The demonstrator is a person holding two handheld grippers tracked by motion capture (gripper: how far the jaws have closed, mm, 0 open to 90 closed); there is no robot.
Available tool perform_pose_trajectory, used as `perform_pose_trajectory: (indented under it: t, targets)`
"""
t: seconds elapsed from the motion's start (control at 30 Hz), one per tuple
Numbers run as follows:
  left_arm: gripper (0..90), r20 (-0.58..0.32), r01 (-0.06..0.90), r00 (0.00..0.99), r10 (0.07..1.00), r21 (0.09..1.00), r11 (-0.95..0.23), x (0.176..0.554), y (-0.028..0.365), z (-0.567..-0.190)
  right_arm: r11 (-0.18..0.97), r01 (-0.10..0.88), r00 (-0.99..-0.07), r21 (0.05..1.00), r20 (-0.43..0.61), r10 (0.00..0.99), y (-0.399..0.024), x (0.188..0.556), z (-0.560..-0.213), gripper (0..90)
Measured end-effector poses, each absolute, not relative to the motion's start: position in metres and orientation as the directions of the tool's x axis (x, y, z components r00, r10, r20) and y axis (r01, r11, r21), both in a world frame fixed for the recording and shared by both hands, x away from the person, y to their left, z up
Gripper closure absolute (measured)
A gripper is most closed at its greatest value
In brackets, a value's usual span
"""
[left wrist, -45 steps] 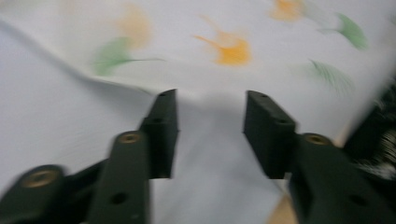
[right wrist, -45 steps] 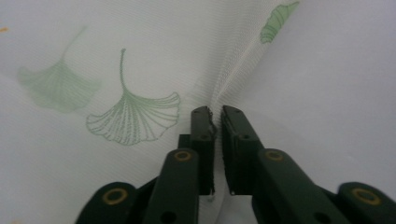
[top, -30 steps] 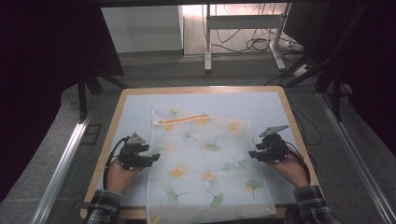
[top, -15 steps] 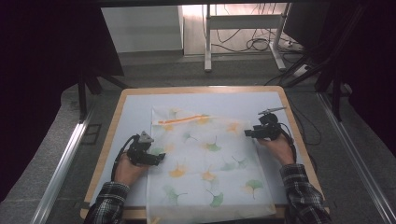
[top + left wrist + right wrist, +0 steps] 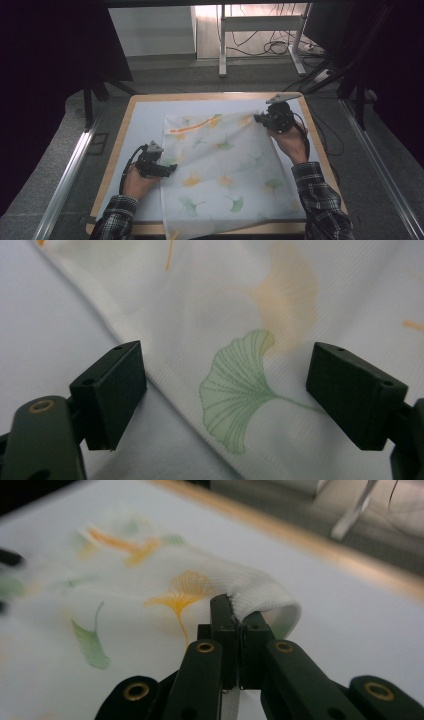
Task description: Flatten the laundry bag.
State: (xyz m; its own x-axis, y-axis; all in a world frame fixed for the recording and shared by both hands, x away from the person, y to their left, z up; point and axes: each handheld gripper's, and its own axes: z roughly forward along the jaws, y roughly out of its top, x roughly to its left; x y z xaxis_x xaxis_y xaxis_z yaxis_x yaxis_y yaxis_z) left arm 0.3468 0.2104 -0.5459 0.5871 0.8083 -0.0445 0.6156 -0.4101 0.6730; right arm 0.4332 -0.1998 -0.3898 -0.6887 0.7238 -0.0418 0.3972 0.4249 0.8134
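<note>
A white cloth (image 5: 220,170) printed with green and orange ginkgo leaves lies spread across the table (image 5: 145,117), its near edge at the table's front. The right gripper (image 5: 262,119) has its jaws pressed together on the cloth's far right corner, lifting a fold. The left gripper (image 5: 170,170) rests at the cloth's left edge, jaws spread wide over a green leaf (image 5: 240,390).
</note>
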Motion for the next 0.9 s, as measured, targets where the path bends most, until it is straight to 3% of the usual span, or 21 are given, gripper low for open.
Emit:
perform_pose_trajectory:
  t: [0.07, 0.13, 0.17, 0.27, 0.33, 0.4, 0.47, 0.53, 0.63, 0.8, 0.9]
  targets:
    - [14.9, -0.042, 0.619, 0.587, 0.809, 0.668, -0.414, 0.346, 0.210, -0.545, 0.399, 0.334, -0.703, 0.854, -0.056, 0.709, -0.192, 0.416, -0.364, 87.0]
    - [14.9, -0.043, 0.621, 0.586, 0.809, 0.665, -0.415, 0.346, 0.210, -0.545, 0.396, 0.356, -0.704, 0.847, -0.036, 0.709, -0.190, 0.406, -0.363, 79.7]
    - [15.0, -0.044, 0.623, 0.584, 0.811, 0.664, -0.413, 0.345, 0.211, -0.545, 0.411, 0.395, -0.694, 0.821, -0.027, 0.720, -0.190, 0.405, -0.370, 72.8]
    - [15.1, -0.046, 0.638, 0.576, 0.816, 0.650, -0.413, 0.345, 0.213, -0.543, 0.470, 0.553, -0.641, 0.688, -0.010, 0.767, -0.208, 0.407, -0.426, 66.9]
    - [16.5, -0.045, 0.639, 0.572, 0.819, 0.650, -0.411, 0.345, 0.215, -0.542, 0.444, 0.626, -0.610, 0.641, 0.047, 0.791, -0.229, 0.407, -0.457, 62.8]
    - [16.8, -0.079, 0.640, 0.569, 0.819, 0.668, -0.380, 0.345, 0.218, -0.540, 0.382, 0.654, -0.575, 0.653, 0.100, 0.812, -0.249, 0.406, -0.474, 59.1]
    - [17.0, -0.103, 0.637, 0.565, 0.819, 0.685, -0.353, 0.344, 0.220, -0.536, 0.397, 0.654, -0.560, 0.644, 0.060, 0.826, -0.259, 0.408, -0.475, 52.6]
    - [20.2, -0.098, 0.631, 0.571, 0.815, 0.688, -0.359, 0.342, 0.221, -0.534, 0.379, 0.612, -0.546, 0.694, 0.024, 0.838, -0.267, 0.407, -0.469, 48.3]
    - [22.1, -0.100, 0.633, 0.578, 0.810, 0.682, -0.367, 0.338, 0.220, -0.532, 0.325, 0.621, -0.557, 0.714, 0.110, 0.823, -0.273, 0.406, -0.466, 47.1]
    - [33.5, -0.110, 0.634, 0.610, 0.785, 0.662, -0.400, 0.329, 0.220, -0.531, 0.389, 0.630, -0.592, 0.672, 0.091, 0.801, -0.268, 0.401, -0.477, 44.6]
    - [41.3, -0.048, 0.632, 0.626, 0.779, 0.617, -0.469, 0.327, 0.213, -0.535, 0.430, 0.645, -0.596, 0.632, 0.065, 0.800, -0.262, 0.403, -0.489, 44.3]
